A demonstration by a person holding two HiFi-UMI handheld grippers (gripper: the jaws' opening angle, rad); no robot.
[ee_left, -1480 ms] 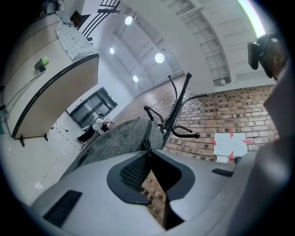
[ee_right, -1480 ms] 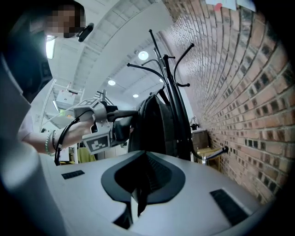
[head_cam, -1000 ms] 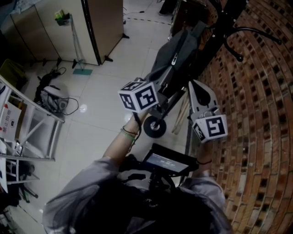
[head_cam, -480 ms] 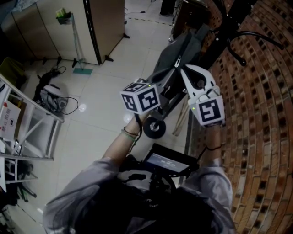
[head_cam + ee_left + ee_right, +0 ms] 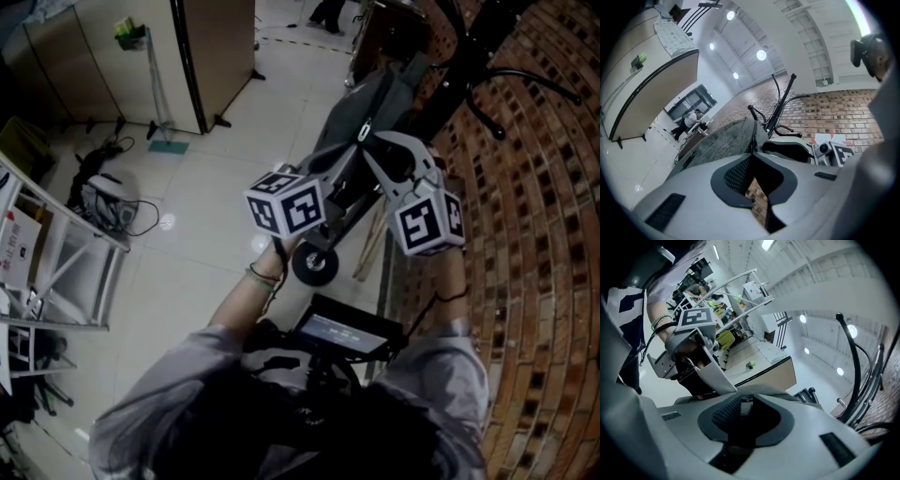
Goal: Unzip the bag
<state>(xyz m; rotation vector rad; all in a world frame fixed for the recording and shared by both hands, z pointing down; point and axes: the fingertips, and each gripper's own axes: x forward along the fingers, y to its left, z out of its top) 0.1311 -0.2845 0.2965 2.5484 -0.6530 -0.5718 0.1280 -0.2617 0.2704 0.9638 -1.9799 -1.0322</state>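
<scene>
As R gripper [image 5: 746, 404] jaws are opening round zip pull [image 5: 746, 399], L gripper [image 5: 753, 153] shut at bag [image 5: 719, 143]

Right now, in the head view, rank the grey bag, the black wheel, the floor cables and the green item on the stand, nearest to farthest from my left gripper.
1. The grey bag, right at the left gripper.
2. The black wheel, just below.
3. The floor cables, far left.
4. The green item, top left.

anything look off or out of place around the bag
Nothing looks damaged or spilled. The grey bag hangs from the black stand, zip closed. The only untidy spot is a pile of cables and gear on the floor at the left.
</scene>
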